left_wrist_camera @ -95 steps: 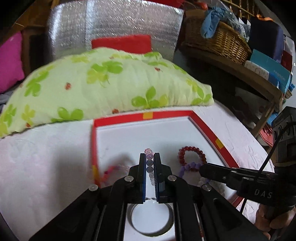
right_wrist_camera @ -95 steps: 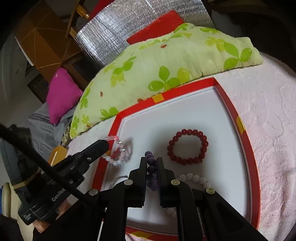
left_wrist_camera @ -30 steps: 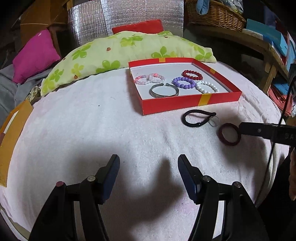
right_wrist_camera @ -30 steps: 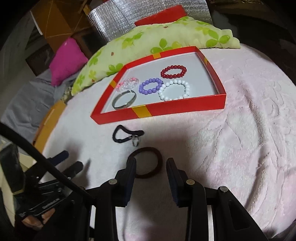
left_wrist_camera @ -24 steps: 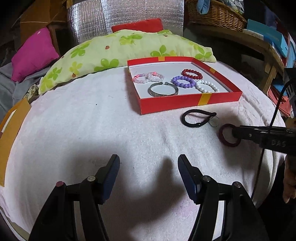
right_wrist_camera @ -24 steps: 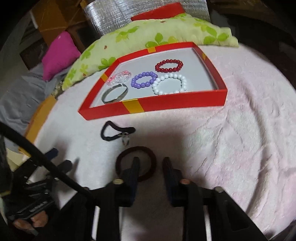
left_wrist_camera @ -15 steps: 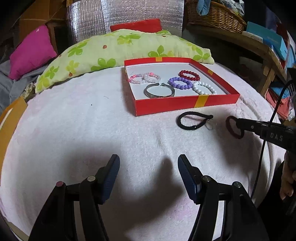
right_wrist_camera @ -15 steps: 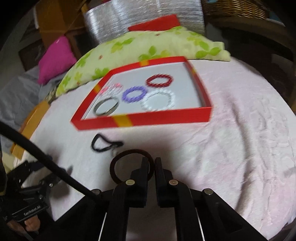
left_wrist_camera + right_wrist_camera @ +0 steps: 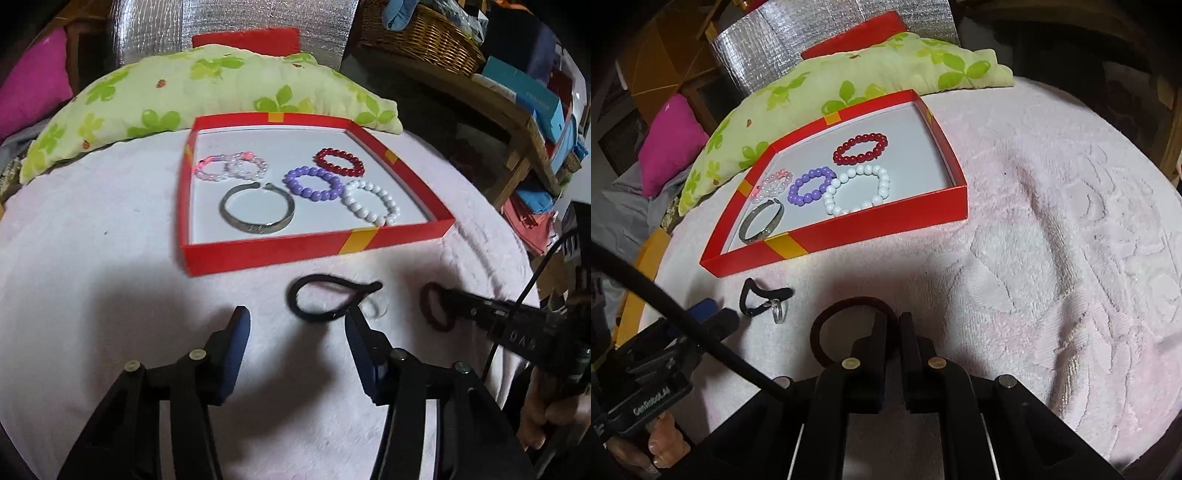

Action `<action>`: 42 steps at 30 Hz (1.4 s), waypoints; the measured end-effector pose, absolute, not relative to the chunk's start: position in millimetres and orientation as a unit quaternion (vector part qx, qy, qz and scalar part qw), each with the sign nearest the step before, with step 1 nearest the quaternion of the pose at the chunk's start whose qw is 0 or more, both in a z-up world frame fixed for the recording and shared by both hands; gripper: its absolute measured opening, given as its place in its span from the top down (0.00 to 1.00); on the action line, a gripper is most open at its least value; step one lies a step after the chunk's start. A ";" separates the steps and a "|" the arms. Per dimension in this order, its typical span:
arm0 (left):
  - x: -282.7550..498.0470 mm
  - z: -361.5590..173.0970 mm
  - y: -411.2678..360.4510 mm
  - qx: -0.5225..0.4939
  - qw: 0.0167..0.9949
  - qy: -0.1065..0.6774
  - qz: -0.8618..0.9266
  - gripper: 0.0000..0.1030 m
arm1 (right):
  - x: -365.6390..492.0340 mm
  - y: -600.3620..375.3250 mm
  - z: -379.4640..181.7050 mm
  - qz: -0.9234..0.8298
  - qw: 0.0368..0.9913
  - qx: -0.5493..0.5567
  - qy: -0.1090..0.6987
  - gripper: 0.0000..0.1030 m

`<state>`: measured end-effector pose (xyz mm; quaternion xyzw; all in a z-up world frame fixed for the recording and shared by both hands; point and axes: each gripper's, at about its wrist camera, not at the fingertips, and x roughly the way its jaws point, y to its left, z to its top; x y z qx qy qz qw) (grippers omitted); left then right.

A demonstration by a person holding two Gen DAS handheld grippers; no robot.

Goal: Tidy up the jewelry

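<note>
- Right gripper (image 9: 894, 325), low middle of its view, is pinched tight on the dark red hair band (image 9: 827, 325).
- Left gripper (image 9: 295, 325) has jaws closing w/ nothing between them yet; black hair tie (image 9: 325, 299) lies just above its tips, right of center.
- Red box (image 9: 258, 251) sits mid-frame w/ bead bracelets & silver bangle (image 9: 256, 216) inside.

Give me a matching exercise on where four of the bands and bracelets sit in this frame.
Things:
1. white bead bracelet
2. silver bangle
3. dark red hair band
4. black hair tie

Places:
A. pinched in the right gripper
B. loose on the pink blanket
C. red box, near-right corner
D. red box, near-left corner

Pairs: 1-C, 2-D, 3-A, 4-B
</note>
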<state>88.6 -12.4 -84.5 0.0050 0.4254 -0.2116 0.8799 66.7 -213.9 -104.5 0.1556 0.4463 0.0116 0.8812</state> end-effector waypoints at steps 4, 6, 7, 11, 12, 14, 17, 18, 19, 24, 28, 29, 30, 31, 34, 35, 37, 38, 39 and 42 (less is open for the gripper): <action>101.0 -90.6 -17.5 0.000 0.872 0.437 -0.219 0.59 | 68.6 -208.9 -104.7 0.010 0.883 0.148 0.446 0.93; 105.9 -95.1 -20.5 0.004 0.870 0.443 -0.218 0.62 | 69.6 -208.0 -104.7 0.010 0.883 0.147 0.446 0.93; 105.9 -94.8 -20.5 0.003 0.872 0.438 -0.219 0.64 | 70.0 -207.8 -104.8 0.010 0.883 0.147 0.446 0.93; 105.3 -96.8 -21.1 0.017 0.877 0.431 -0.211 0.90 | 70.5 -208.3 -105.0 0.010 0.883 0.149 0.445 0.93; 104.9 -97.1 -18.7 0.013 0.877 0.431 -0.212 0.91 | 70.9 -208.0 -105.1 0.010 0.883 0.148 0.445 0.93; 102.6 -96.0 -13.6 0.008 0.878 0.430 -0.208 0.92 | 71.6 -206.9 -105.1 0.009 0.884 0.146 0.445 0.93; 93.3 -94.4 -8.1 0.018 0.883 0.426 -0.193 0.93 | 71.5 -207.3 -104.9 0.009 0.884 0.148 0.443 0.93; 90.4 -94.2 -6.4 0.021 0.885 0.426 -0.189 0.93 | 71.1 -207.8 -104.6 0.011 0.884 0.152 0.442 0.93; 86.2 -93.7 -4.2 0.024 0.885 0.426 -0.185 0.93 | 70.6 -208.5 -104.6 0.012 0.884 0.154 0.442 0.93; 71.1 -88.5 6.9 0.017 0.888 0.424 -0.177 0.93 | 65.6 -207.7 -99.3 0.026 0.888 0.162 0.429 0.90; 63.1 -88.0 16.8 0.009 0.888 0.426 -0.170 0.93 | 64.6 -200.8 -98.8 0.035 0.891 0.151 0.428 0.89; 62.8 -87.8 18.3 0.012 0.890 0.425 -0.166 0.93 | 65.4 -199.9 -100.1 0.034 0.889 0.149 0.432 0.90; 62.4 -87.2 18.8 0.014 0.891 0.423 -0.162 0.93 | 66.2 -199.7 -101.6 0.032 0.887 0.149 0.437 0.90; 62.7 -86.1 19.9 0.016 0.893 0.420 -0.159 0.92 | 67.1 -200.9 -103.6 0.032 0.884 0.153 0.441 0.90; 63.9 -85.4 21.3 0.012 0.893 0.419 -0.160 0.71 | 68.7 -204.4 -105.3 0.032 0.880 0.166 0.444 0.88; 63.8 -85.9 20.6 0.016 0.895 0.418 -0.155 0.49 | 69.0 -205.0 -106.0 0.033 0.879 0.168 0.445 0.88; 62.6 -86.7 19.0 0.029 0.901 0.410 -0.138 0.36 | 68.9 -205.7 -107.0 0.033 0.879 0.170 0.445 0.88; 62.4 -86.8 17.3 0.037 0.902 0.407 -0.135 0.36 | 69.3 -205.3 -107.1 0.032 0.879 0.168 0.445 0.88; 62.4 -87.3 15.6 0.043 0.902 0.407 -0.136 0.36 | 69.6 -204.6 -106.9 0.031 0.880 0.164 0.445 0.88; 62.6 -89.0 12.4 0.052 0.901 0.407 -0.139 0.36 | 69.6 -201.6 -106.5 0.029 0.882 0.153 0.445 0.88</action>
